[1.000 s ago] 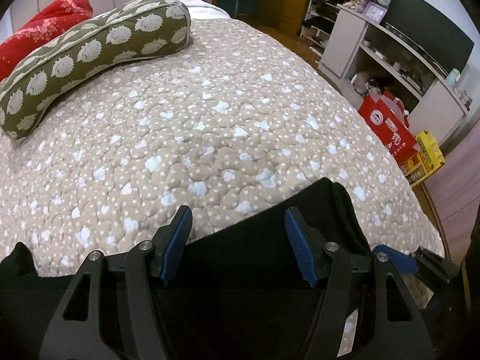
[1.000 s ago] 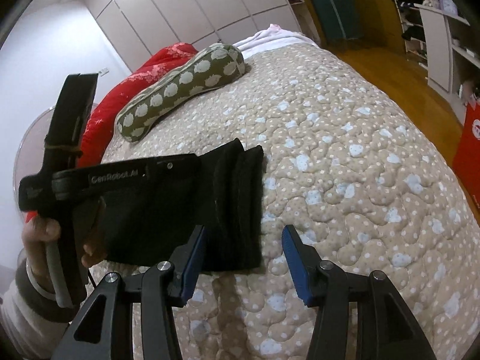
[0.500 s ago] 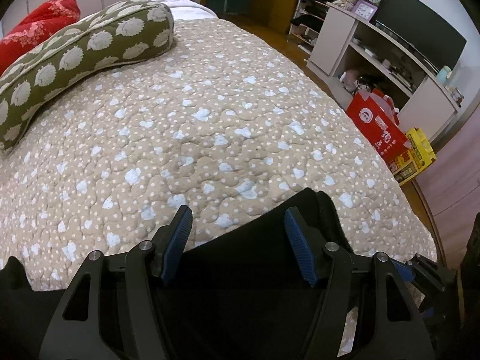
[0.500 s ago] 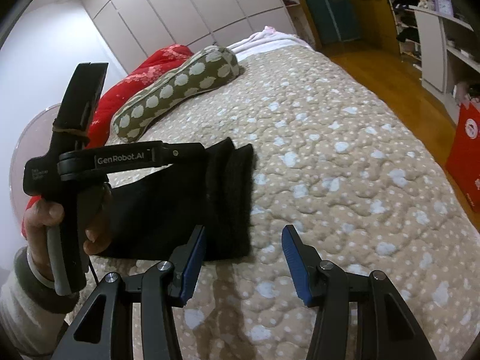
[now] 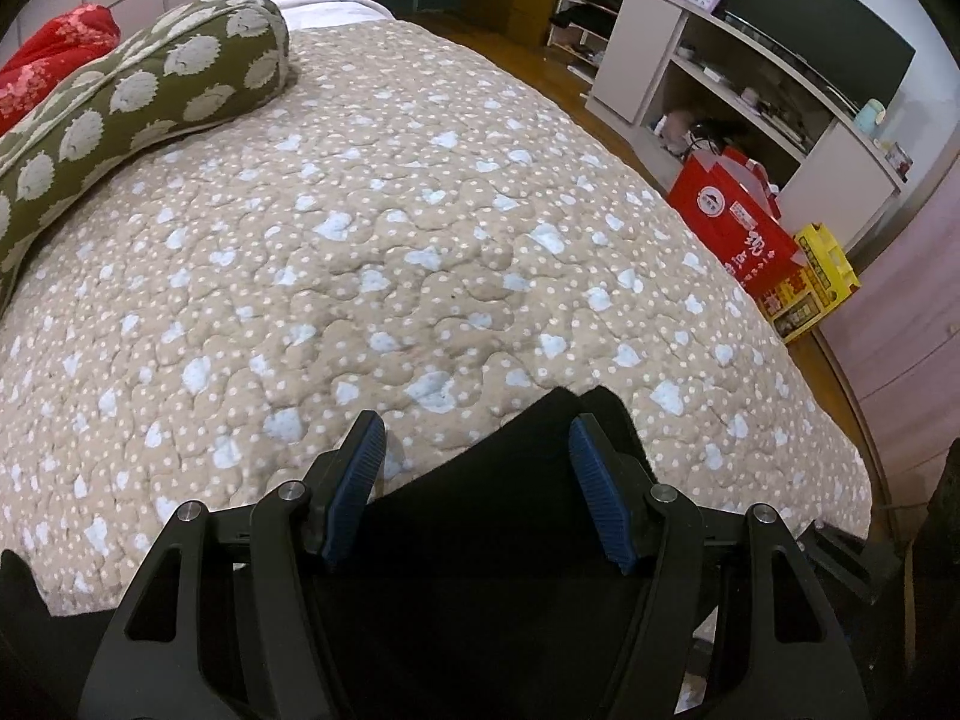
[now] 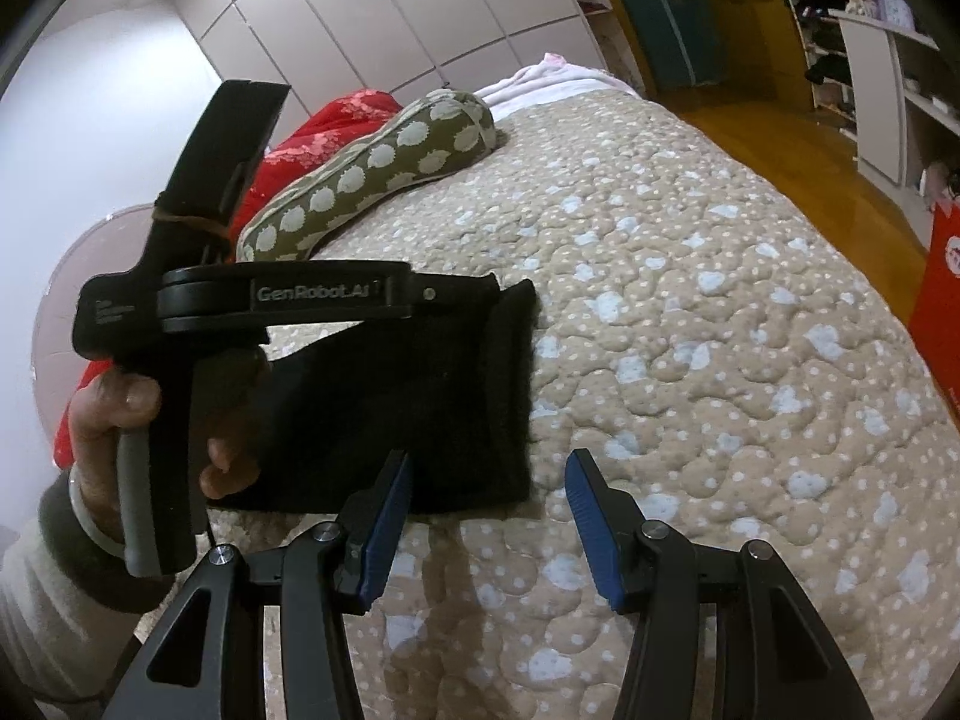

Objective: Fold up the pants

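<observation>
Bedding fills the room's middle: a beige quilt (image 5: 420,252) dotted white with pale blue patches covers the bed, and it is puffy and uneven. A long olive bolster (image 5: 138,102) with pale round prints lies across the head end, a red pillow (image 5: 54,54) behind it, both well apart from the work.

Near the foot edge sit the pants (image 6: 420,396), black, already folded down to a compact block with the layered edges stacked along its right side as the right wrist view shows it.

Over the pants hangs the left tongs (image 5: 474,468), its blue pads standing apart with the dark cloth lying beneath and between them, nothing pinched. A hand (image 6: 126,420) grips its handle. The right tongs (image 6: 489,516) hovers just off the near right corner of the pants, pads apart and empty, over bare quilt.

What worries me from here: the fabric is black on black, so the layers are hard to tell apart, and a pinch from the left tongs could catch only the top layer and peel the fold open. The soft quilt could also get nipped along with the cloth and drag the block askew. The pants lie close to the bed's edge, so a careless tug might slide them off.
</observation>
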Tool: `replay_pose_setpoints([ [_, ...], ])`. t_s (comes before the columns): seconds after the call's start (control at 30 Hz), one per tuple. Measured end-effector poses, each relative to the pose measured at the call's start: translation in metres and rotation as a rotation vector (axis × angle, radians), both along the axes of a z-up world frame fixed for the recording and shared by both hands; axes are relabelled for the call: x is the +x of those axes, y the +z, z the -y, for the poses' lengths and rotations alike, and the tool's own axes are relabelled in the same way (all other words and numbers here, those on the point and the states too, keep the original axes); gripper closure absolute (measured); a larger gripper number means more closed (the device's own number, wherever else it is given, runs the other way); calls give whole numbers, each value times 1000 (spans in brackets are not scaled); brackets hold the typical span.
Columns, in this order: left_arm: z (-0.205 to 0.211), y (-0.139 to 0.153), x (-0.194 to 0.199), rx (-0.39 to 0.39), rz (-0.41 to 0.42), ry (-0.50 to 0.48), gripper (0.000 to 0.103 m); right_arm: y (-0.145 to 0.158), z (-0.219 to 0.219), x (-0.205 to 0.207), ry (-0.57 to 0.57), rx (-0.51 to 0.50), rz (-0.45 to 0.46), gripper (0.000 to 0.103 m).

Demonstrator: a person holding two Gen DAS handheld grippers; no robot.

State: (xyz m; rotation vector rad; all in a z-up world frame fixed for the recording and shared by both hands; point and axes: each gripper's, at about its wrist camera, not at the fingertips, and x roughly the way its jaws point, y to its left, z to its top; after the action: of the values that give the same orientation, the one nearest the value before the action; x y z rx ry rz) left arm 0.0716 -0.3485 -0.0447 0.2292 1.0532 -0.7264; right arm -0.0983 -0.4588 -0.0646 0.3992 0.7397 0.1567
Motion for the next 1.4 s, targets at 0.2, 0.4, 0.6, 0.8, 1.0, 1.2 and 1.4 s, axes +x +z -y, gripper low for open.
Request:
replay_pose_setpoints([
  [0.2, 6, 4, 1, -34, -36, -52, 39, -2, 0, 0, 7, 21, 7, 52],
  [0.4, 26, 0, -6, 0, -34, -151, 39, -4, 0, 2, 13, 36, 22, 49],
  [0.6, 39, -9, -3, 12, -48, -216, 34, -7, 1, 8, 8, 67, 38, 49],
  [0.8, 43, -12, -8, 18, -1, -252, 63, -10, -2, 24, 0, 95, 23, 72],
  [1.0, 23, 4, -1, -57, -38, -223, 88, 5, -10, 31, 2, 117, 44, 89],
  [1.2, -31, 71, -7, -155, 78, -184, 88, 59, -47, 32, 102, 90, 161, 89],
  [1.4, -129, 100, 4, -161, 145, -23, 88, 84, -135, 54, 302, 79, 207, 89],
])
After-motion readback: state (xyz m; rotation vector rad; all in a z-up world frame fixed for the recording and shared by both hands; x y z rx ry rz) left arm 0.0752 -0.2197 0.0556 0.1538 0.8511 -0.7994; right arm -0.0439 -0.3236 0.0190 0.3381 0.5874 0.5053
